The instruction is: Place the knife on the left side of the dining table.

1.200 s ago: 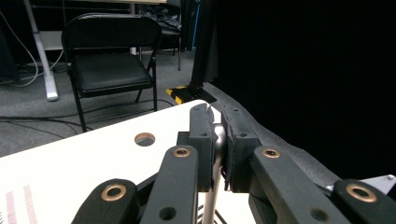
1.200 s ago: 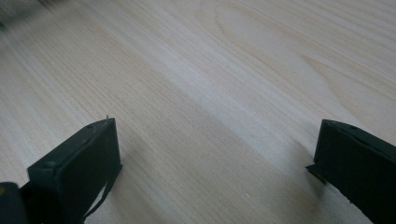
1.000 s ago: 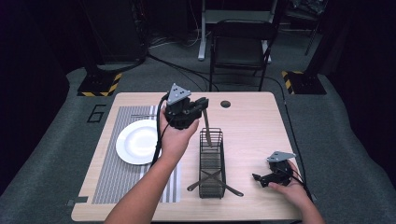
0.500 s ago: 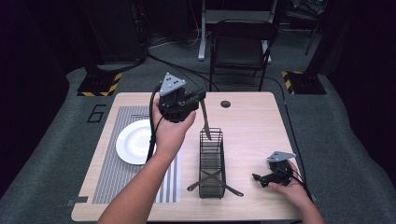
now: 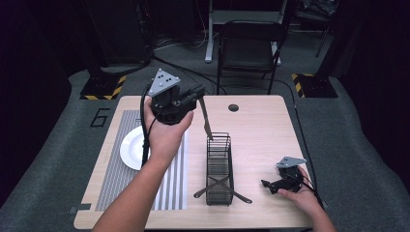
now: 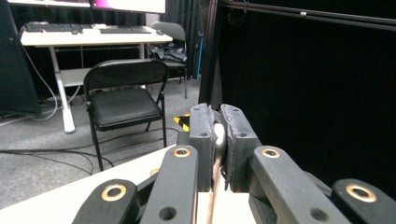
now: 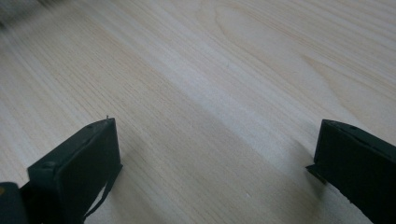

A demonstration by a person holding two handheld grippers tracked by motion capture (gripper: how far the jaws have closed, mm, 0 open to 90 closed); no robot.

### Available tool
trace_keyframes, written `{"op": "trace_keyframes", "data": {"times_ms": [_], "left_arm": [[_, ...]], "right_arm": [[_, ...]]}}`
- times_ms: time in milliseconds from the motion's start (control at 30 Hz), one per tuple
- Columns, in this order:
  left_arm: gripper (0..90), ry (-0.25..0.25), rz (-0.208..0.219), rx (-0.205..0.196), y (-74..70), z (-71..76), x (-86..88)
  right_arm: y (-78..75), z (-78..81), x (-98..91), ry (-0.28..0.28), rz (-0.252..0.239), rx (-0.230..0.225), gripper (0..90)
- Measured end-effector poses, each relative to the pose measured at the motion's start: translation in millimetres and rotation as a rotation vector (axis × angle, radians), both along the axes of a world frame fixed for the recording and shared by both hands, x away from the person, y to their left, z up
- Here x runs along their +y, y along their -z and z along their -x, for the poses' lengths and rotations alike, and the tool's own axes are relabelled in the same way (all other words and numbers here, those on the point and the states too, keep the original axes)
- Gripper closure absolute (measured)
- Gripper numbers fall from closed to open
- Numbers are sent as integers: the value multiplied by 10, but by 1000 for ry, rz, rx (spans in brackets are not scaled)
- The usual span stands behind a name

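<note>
My left gripper [image 5: 197, 94] is held up over the table's far middle, shut on the top of a long dark utensil [image 5: 206, 118]. The utensil hangs slanting down, and its lower end reaches the far rim of a black wire basket [image 5: 218, 166]. In the left gripper view the jaws [image 6: 219, 126] press together on a pale sliver of the utensil [image 6: 218, 136]. My right gripper [image 5: 268, 185] rests low on the table at the front right, open, with bare wood between its fingers [image 7: 217, 123].
A white plate [image 5: 131, 148] sits on a striped placemat [image 5: 113, 169] at the left, partly behind the raised forearm. Two dark utensil handles [image 5: 240, 196] stick out of the basket's near end. A folding chair [image 5: 249, 48] stands beyond the table's far edge.
My left gripper has moved left and a little higher with the utensil, whose lower end has risen toward the basket's far rim. The right gripper has stayed in place.
</note>
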State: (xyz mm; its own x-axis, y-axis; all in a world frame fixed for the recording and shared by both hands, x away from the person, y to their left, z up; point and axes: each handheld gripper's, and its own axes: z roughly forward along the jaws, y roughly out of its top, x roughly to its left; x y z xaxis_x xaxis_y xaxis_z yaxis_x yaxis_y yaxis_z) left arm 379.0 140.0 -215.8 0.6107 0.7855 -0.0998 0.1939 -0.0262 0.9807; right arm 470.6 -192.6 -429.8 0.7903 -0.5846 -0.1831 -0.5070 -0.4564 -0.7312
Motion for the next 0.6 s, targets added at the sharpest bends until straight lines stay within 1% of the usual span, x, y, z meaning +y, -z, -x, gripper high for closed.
{"op": "trace_keyframes", "data": {"times_ms": [33, 67, 200, 233, 267, 300, 367, 400, 467, 600], "left_arm": [[838, 3, -8, -1, 7, 18, 30], [837, 6, -7, 0, 22, 32, 58], [837, -12, -8, 7, 85, 74, 167], [837, -23, 2, 9, 101, 81, 194], [837, -27, 0, 11, 118, 84, 230], [837, -33, 4, 14, 137, 86, 259], [837, -36, -12, 27, 172, 90, 326], [837, -43, -8, 30, 195, 94, 347], [837, -52, -16, 38, 241, 103, 397], [837, -68, -16, 56, 352, 127, 496]], "right_arm": [[0, 0, 0, 0, 0, 0, 0], [0, 1, 0, 0, 0, -1, 0], [0, 0, 0, 0, 0, 0, 0], [0, 0, 0, 0, 0, 0, 0], [0, 1, 1, -1, 1, -1, 0], [0, 1, 0, -1, 1, -1, 0], [0, 0, 0, -1, 0, 0, 0], [0, 1, 4, -3, 4, -1, 0], [0, -1, 6, -7, 4, 0, 0], [0, 0, 6, -7, 4, 0, 0]]}}
